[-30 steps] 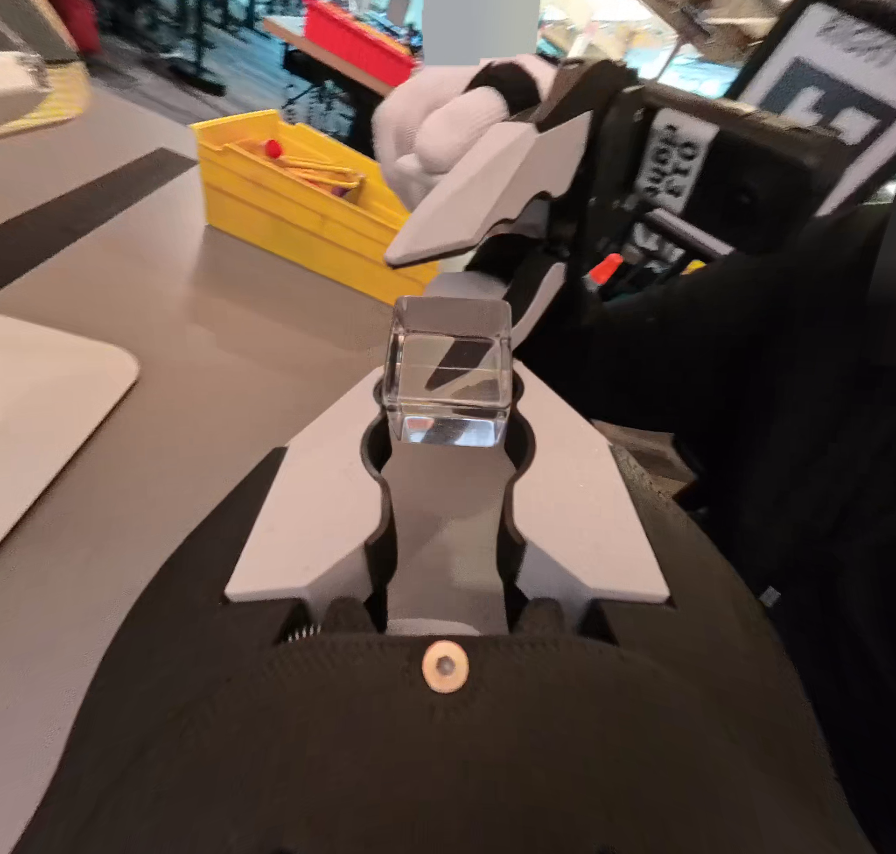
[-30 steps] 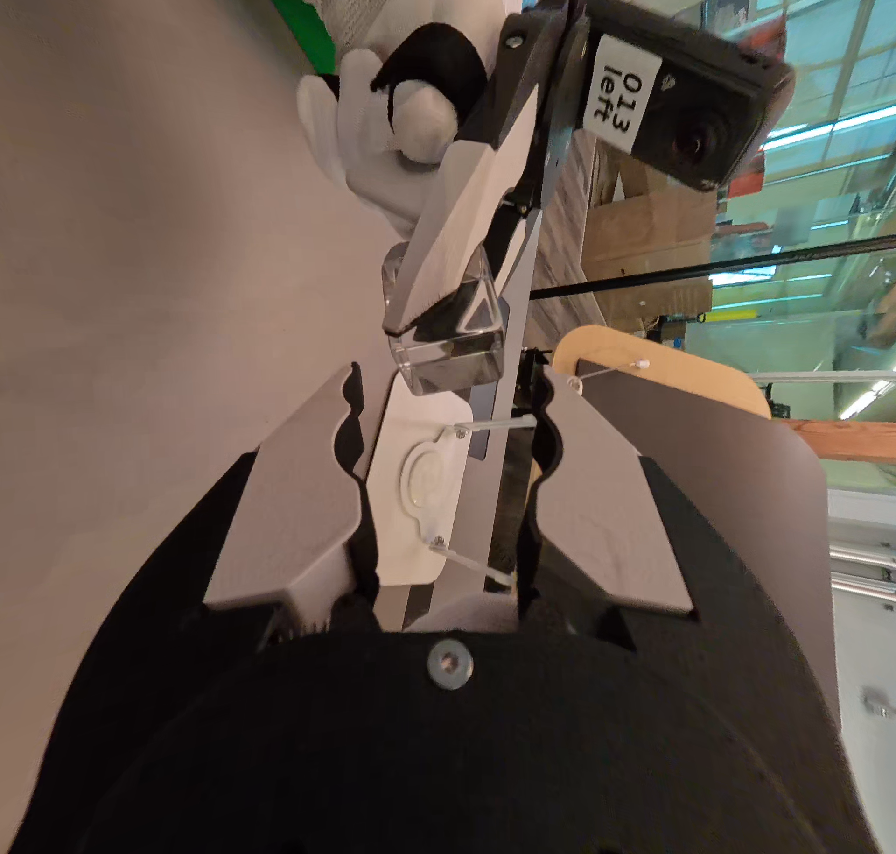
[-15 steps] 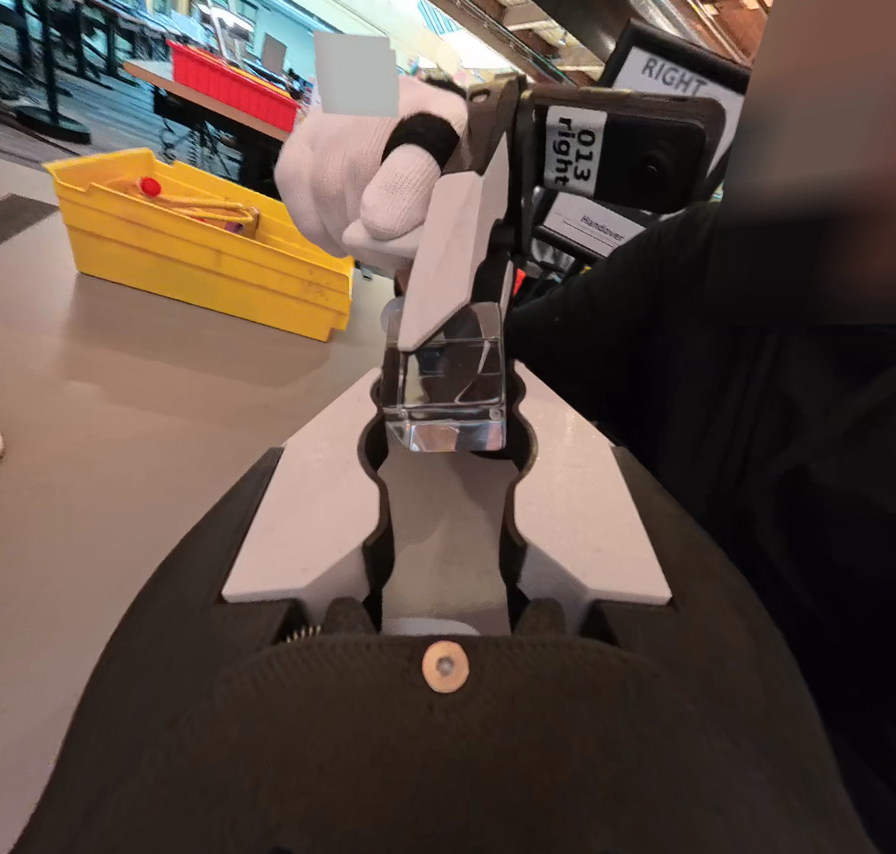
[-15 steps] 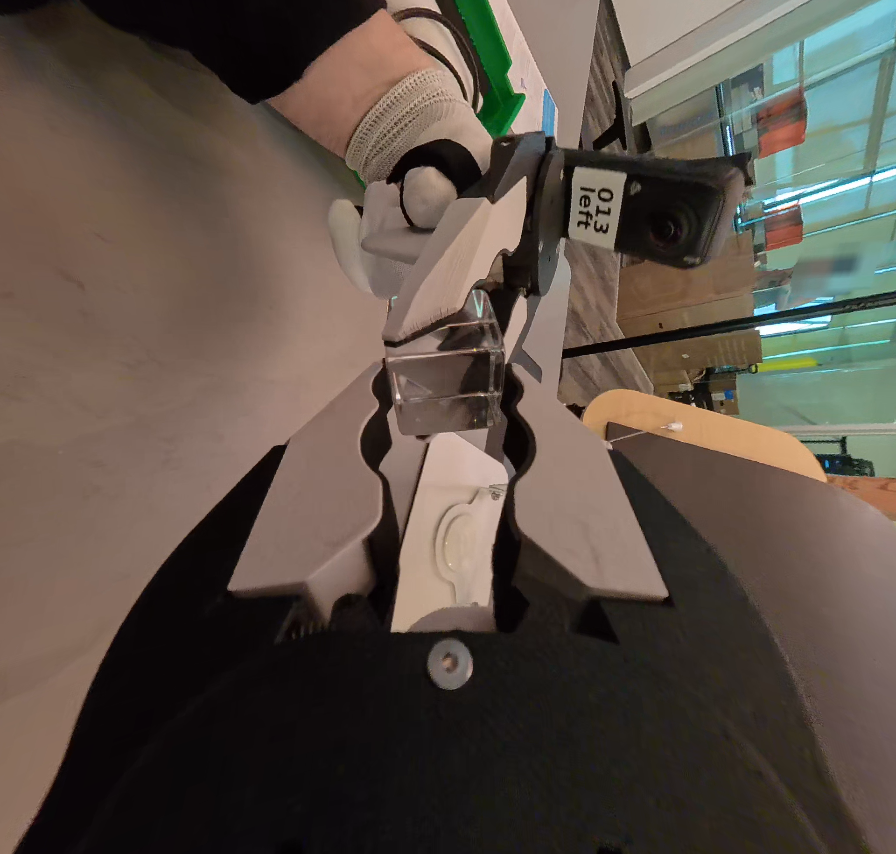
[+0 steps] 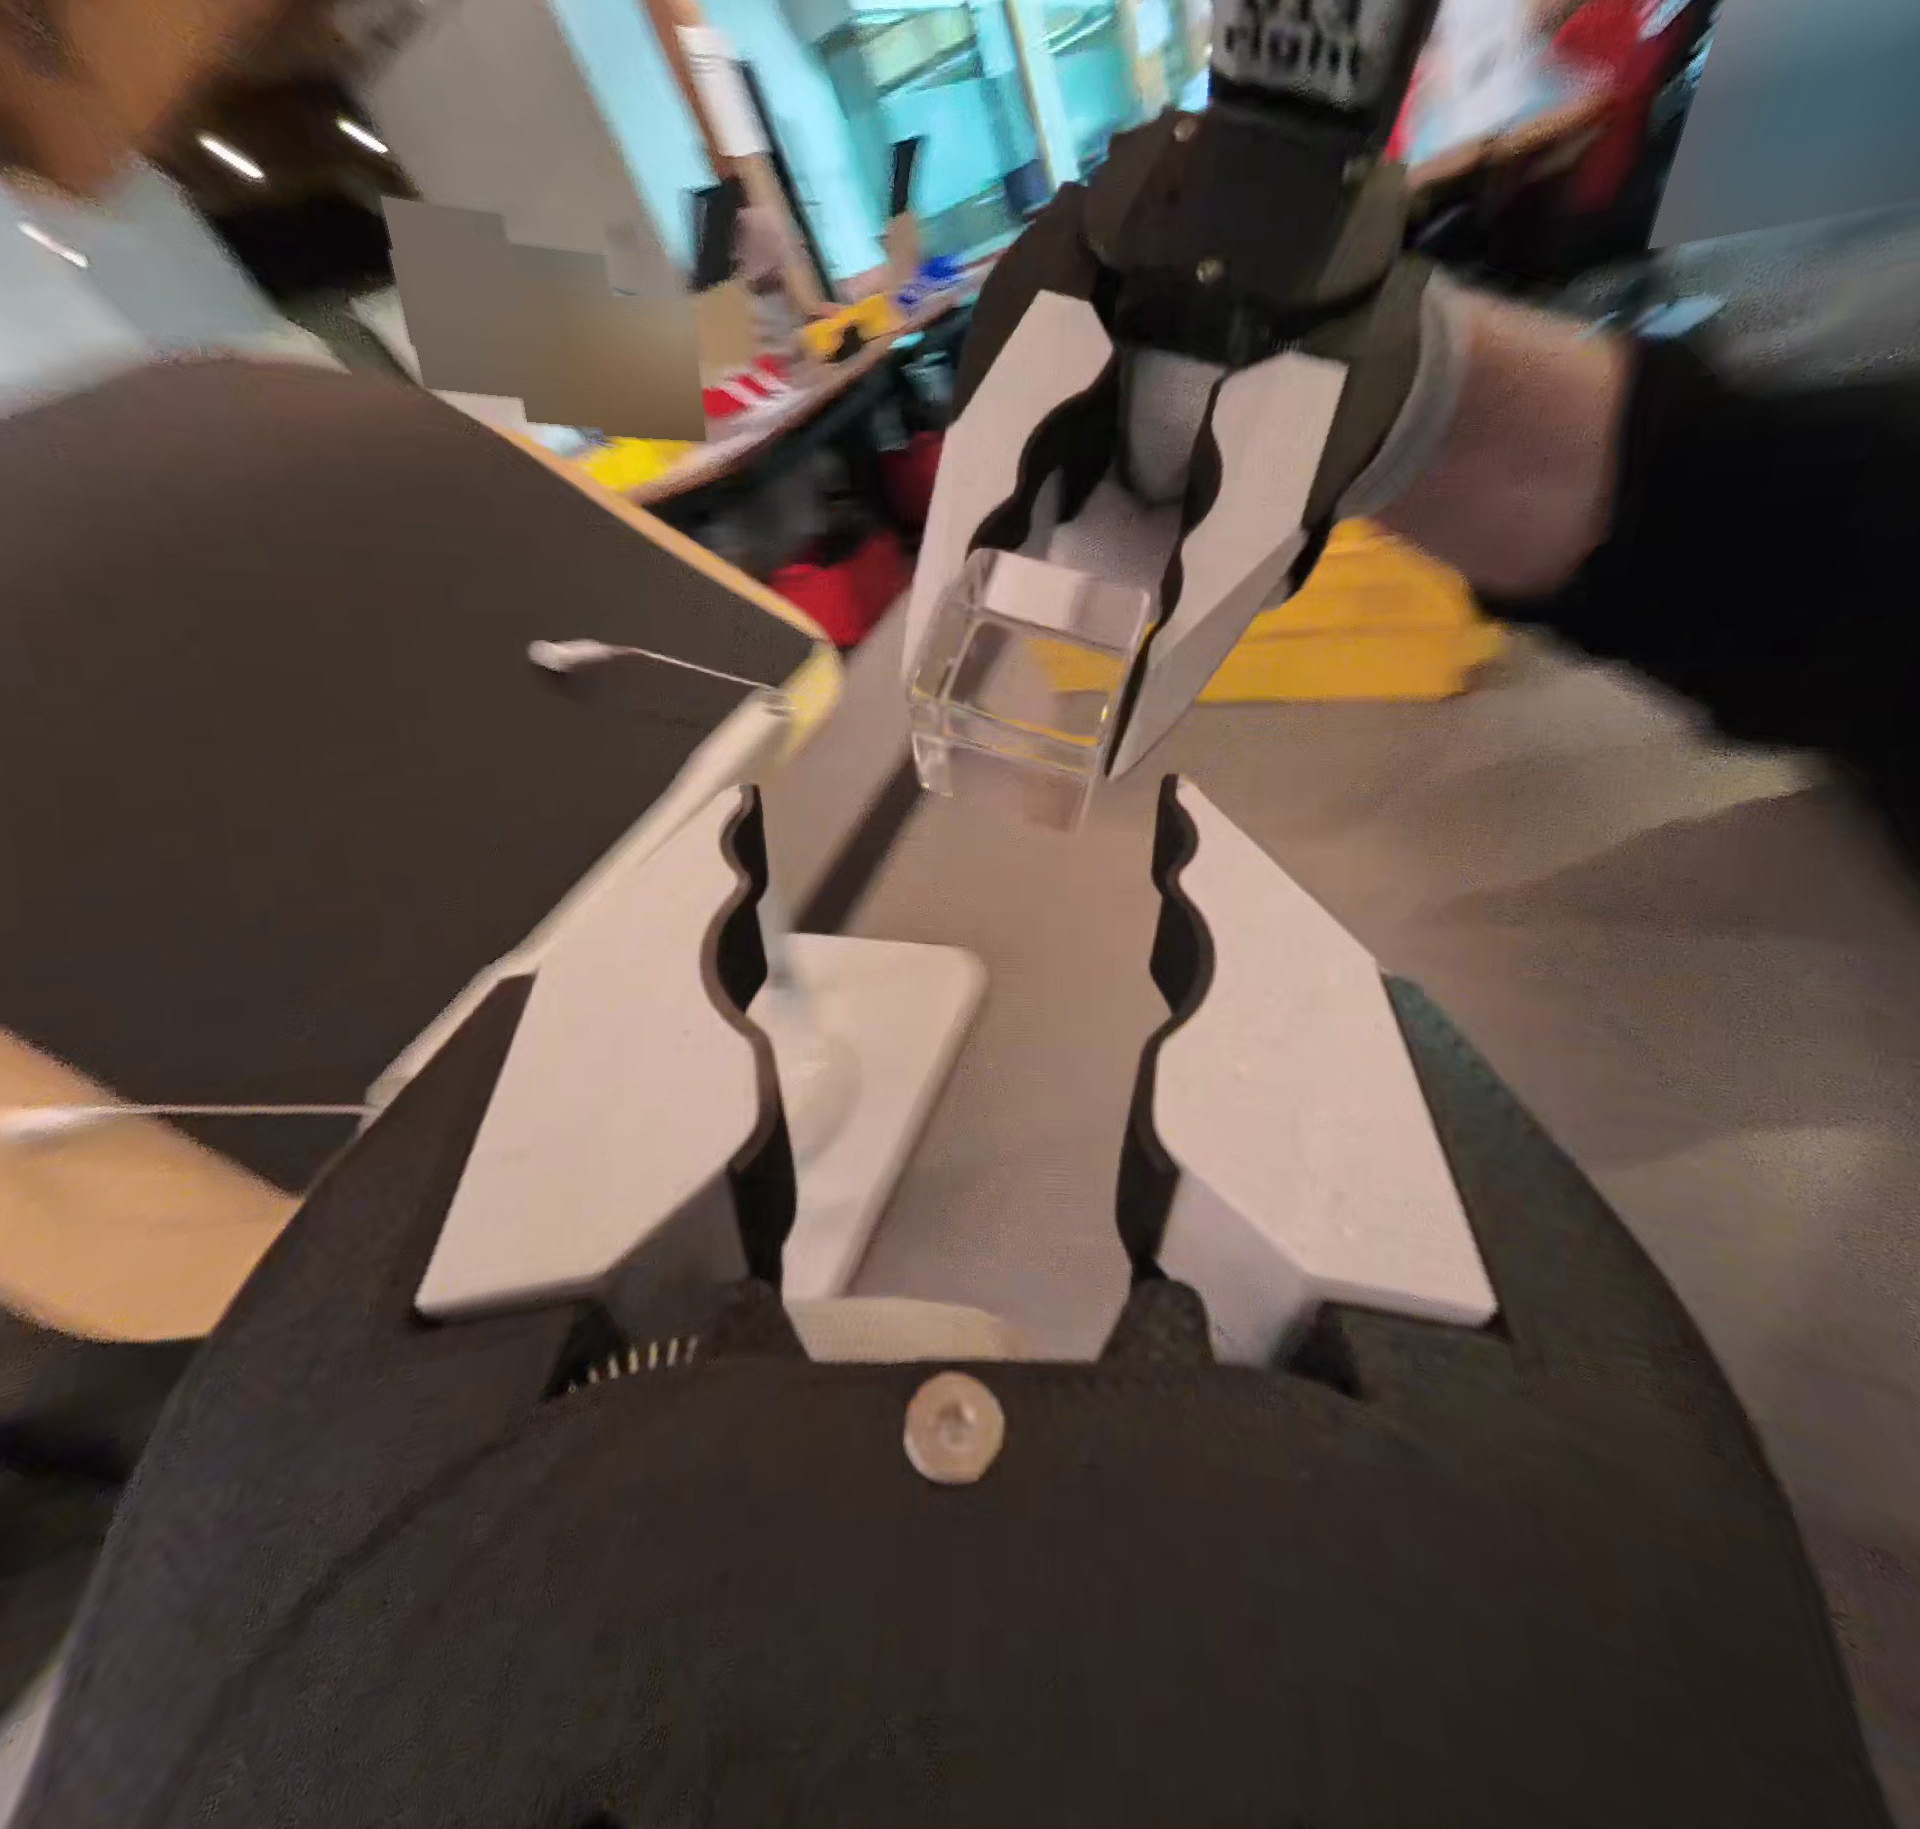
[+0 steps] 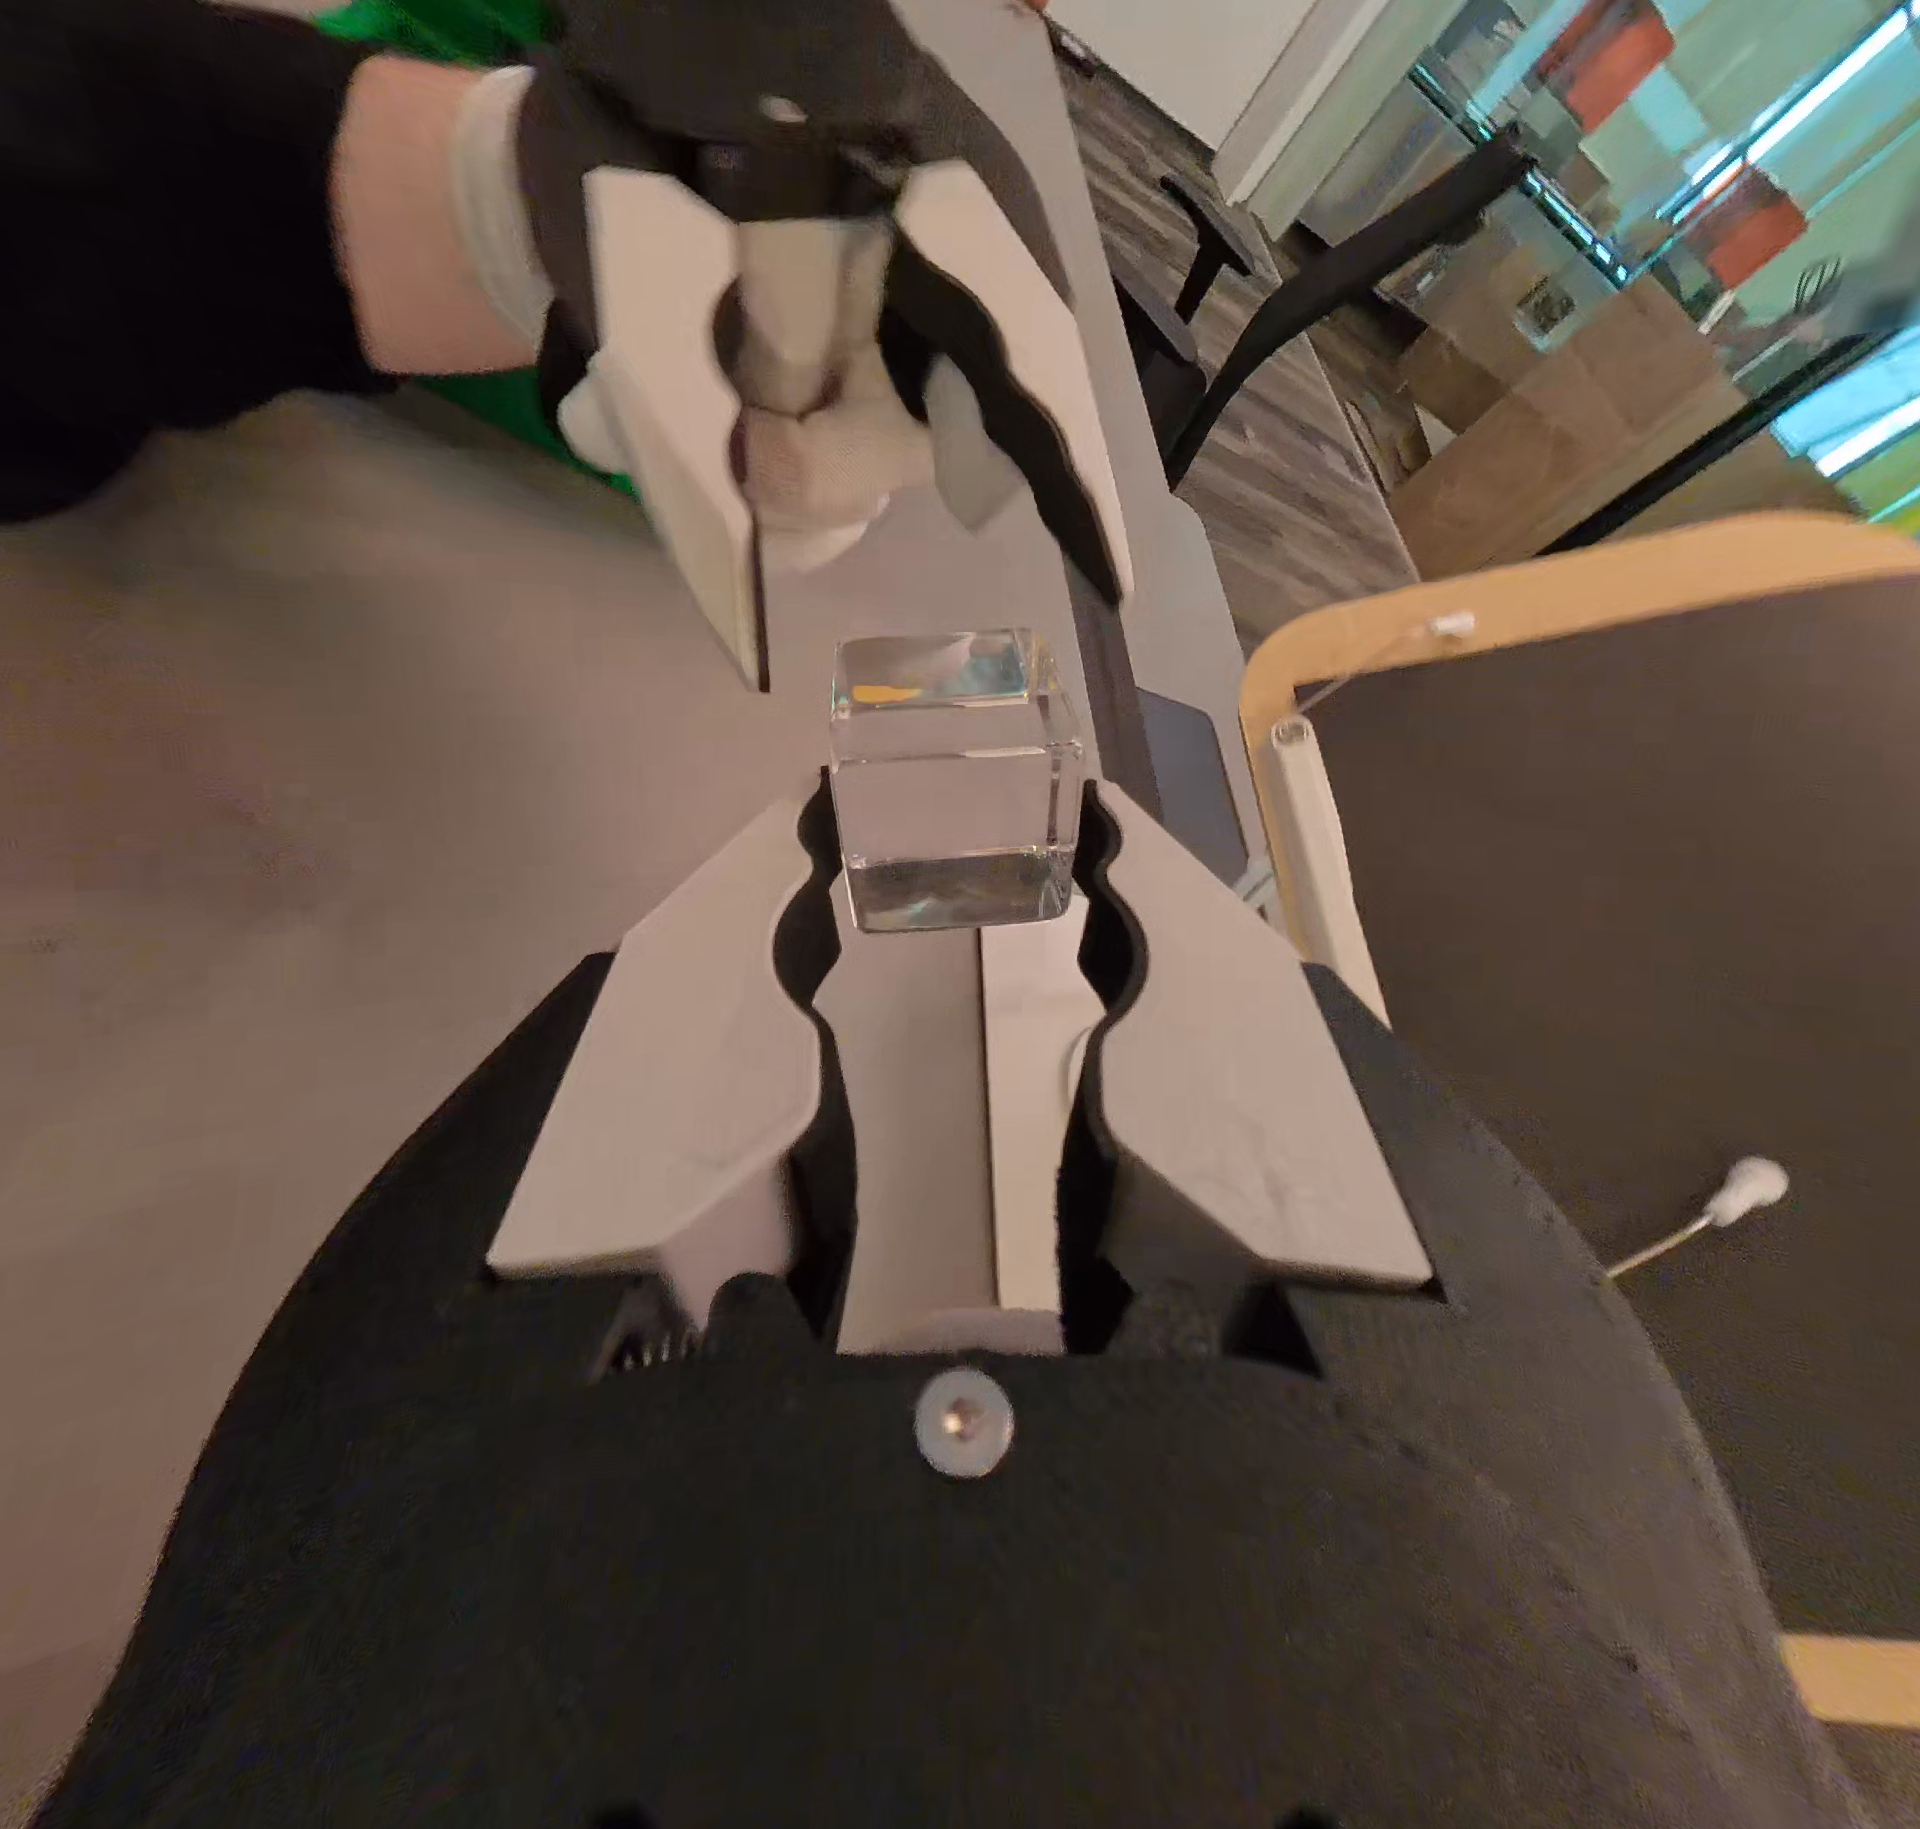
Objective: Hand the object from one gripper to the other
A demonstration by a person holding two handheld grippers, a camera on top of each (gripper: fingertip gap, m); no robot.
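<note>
The right gripper (image 6: 956, 823) clamps the clear cube (image 6: 951, 803) at its fingertips above the grey table (image 6: 312, 740). The left gripper (image 5: 956, 813) faces it, spread and empty, just apart. A black board (image 6: 1621, 896) stands beside; a yellow bin (image 5: 1340, 626) lies behind.

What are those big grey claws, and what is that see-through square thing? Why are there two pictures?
A person holds a grabbing tool in each hand, and each tool carries a camera looking out along its two grey fingers, so you get two pictures. In the right tool's picture, the right gripper squeezes a clear cube. The left gripper across from it has let go and is open. The left tool's picture shows that open left gripper up close and the cube held by the right gripper. Below is a grey table with a yellow bin.
</note>
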